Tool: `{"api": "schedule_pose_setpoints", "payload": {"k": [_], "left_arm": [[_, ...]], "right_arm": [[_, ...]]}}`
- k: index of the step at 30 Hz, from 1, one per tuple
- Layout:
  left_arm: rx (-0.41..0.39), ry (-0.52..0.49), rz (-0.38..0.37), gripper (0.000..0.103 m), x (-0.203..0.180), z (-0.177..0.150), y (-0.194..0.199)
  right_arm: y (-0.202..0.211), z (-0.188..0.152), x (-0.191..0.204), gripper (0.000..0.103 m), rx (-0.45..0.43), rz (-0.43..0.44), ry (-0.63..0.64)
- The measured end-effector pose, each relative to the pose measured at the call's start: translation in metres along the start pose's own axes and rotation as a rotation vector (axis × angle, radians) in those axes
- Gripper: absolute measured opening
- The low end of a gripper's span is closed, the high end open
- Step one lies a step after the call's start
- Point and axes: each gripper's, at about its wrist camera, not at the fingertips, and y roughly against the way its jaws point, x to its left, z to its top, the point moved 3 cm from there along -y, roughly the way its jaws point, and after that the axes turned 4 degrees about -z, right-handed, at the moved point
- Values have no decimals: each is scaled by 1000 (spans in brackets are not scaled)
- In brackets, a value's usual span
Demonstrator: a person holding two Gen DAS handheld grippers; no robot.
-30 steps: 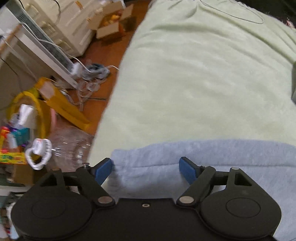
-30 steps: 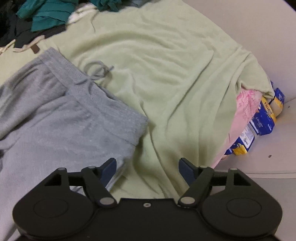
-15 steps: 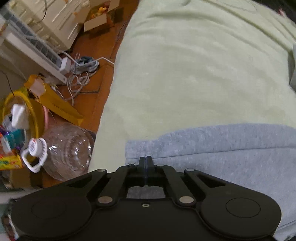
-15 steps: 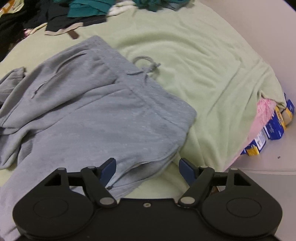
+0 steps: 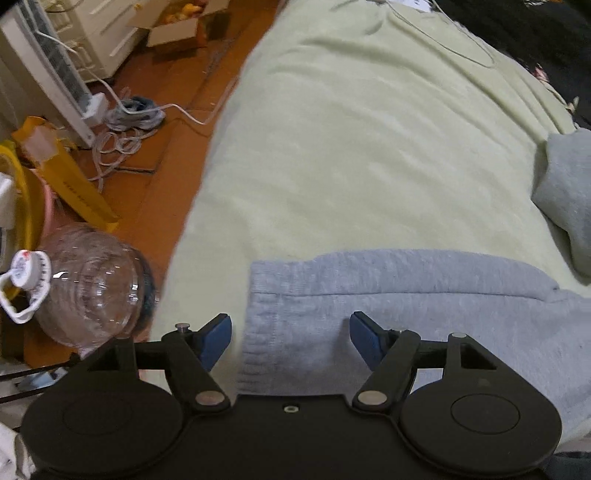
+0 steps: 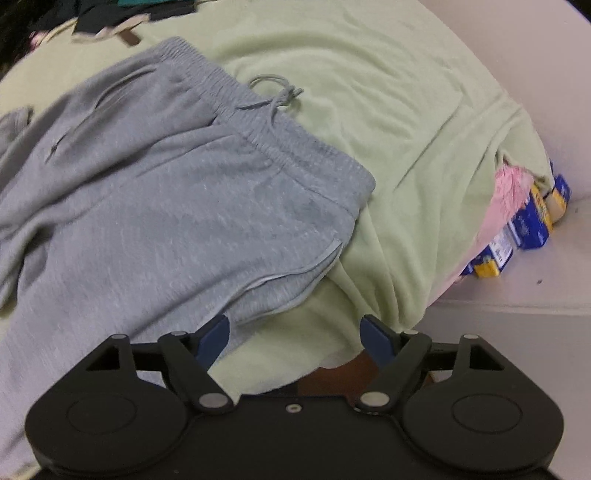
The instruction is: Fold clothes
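Under your left gripper (image 5: 290, 334): its blue-padded fingers (image 5: 216, 338) stand wide apart over the cuffed leg end of the grey sweatpants (image 5: 388, 314); nothing is held between them.
Under your right gripper (image 6: 294, 339): its jaws are also spread wide, with nothing between them; the left pad sits just over the near edge of the sweatpants, the right pad over the pale green bedcover (image 6: 388, 122).
Sweatpants: they lie spread on the bedcover; in your right view the elastic waistband (image 6: 236, 99) runs across the upper middle, and the drawstring (image 6: 275, 90) curls on the cover just beyond it.
Leg fold: in your left view a second grey bulge lies near the right edge, apart from the cuffed end.
Floor to your left: a clear plastic water jug (image 5: 88, 284) with a white cap lies beside the bed, then yellow packaging and tangled white cables (image 5: 122, 136).
Far right of the bed: blue and yellow cartons (image 6: 524, 232) stand against pink fabric below the cover's edge.
Far end: dark clothes (image 6: 110, 22) are piled beyond the waistband.
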Motion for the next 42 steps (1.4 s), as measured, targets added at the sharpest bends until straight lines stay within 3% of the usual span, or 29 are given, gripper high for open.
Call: {"api": "schedule_pose_setpoints", "payload": {"k": [4,7,10,13,22,29,35,39,42], "left_arm": [[52,-37,19,65,-4,-1,-14],[84,-73,39,40,-1,-3,-20],[88,-92,54,29,4,-5,-20],[98,-175,88,29,-2,-7,-23],[95,-177,184,28,-11,-10,-22],[-3,-144,224,23,-10,11,-1],[47,-156,257,24,-10,8,-15],[60,-135,288,31,-14,8,-24],[36,-61,266,39,-16,9,-15]], "right_arm": [[3,0,6,79,6,-11,25],[7,-2,15,80,6,-11,52],[10,2,30,80,-10,6,95],[7,4,40,80,2,17,111],[0,3,45,80,24,27,122],[-7,1,42,80,41,35,118],[-13,-1,40,80,55,43,115],[-16,-4,33,80,50,46,90],[-19,-3,21,80,31,70,46]]}}
